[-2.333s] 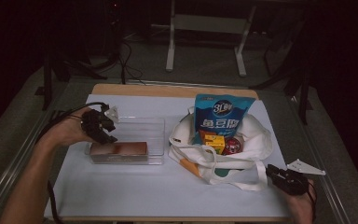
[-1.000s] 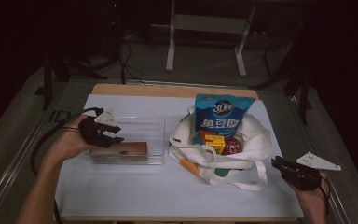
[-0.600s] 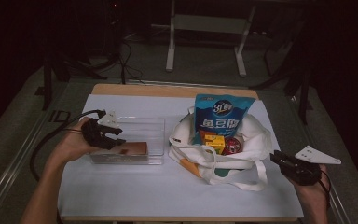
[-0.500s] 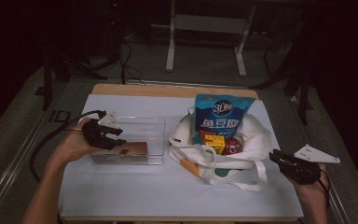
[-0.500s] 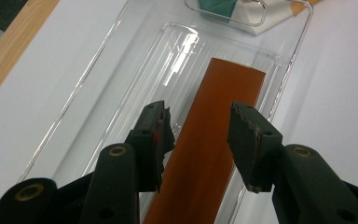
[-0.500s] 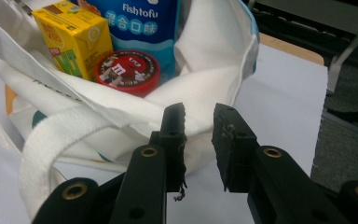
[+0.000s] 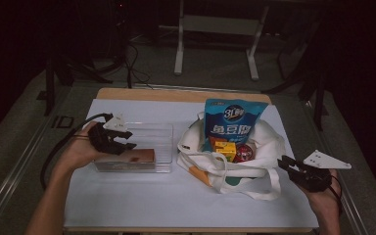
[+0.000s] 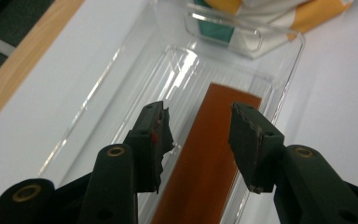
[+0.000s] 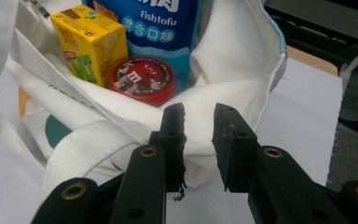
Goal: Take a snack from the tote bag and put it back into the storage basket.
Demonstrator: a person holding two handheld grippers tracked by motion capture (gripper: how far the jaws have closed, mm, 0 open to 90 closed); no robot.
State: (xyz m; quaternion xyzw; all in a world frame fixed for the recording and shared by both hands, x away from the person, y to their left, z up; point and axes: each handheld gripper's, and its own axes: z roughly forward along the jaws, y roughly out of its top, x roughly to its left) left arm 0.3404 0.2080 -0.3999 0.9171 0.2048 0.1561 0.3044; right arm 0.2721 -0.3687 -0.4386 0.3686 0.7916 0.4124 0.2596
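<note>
On the left side of the white table [image 7: 127,205], a hand holds the left gripper [image 7: 127,142] over a clear plastic box [image 7: 161,132]. Its two black jaws are apart, with a gap between them, and they hold nothing. In the left gripper view, the left gripper [image 8: 199,133] points down into the clear plastic box [image 8: 121,79]. A long brown bar [image 8: 205,163] lies flat on the bottom of the box, along the side nearest the person. The jaws are above the bar, one on each side of it. I cannot tell if they touch it.

Just to the right of the box sits a white cloth bag [image 7: 264,142] with its mouth open. It has some orange and green on it. Inside it stands a tall blue snack bag [image 7: 235,120]. In front of the snack bag are a yellow juice box [image 7: 223,148] and a small round red tin [image 7: 243,152]. The bag's handles [image 7: 254,183] lie on the table in front of it.

At the far right, the other hand holds the right gripper [image 7: 285,164] near the right side of the bag. In the right gripper view, the right gripper [image 9: 199,128] points at the white cloth bag [image 9: 233,60]. Its jaws are a little apart and hold nothing. The round red tin [image 9: 142,79] and the yellow juice box [image 9: 91,42] are just past them, inside the bag, with the blue snack bag [image 9: 168,23] behind.
</note>
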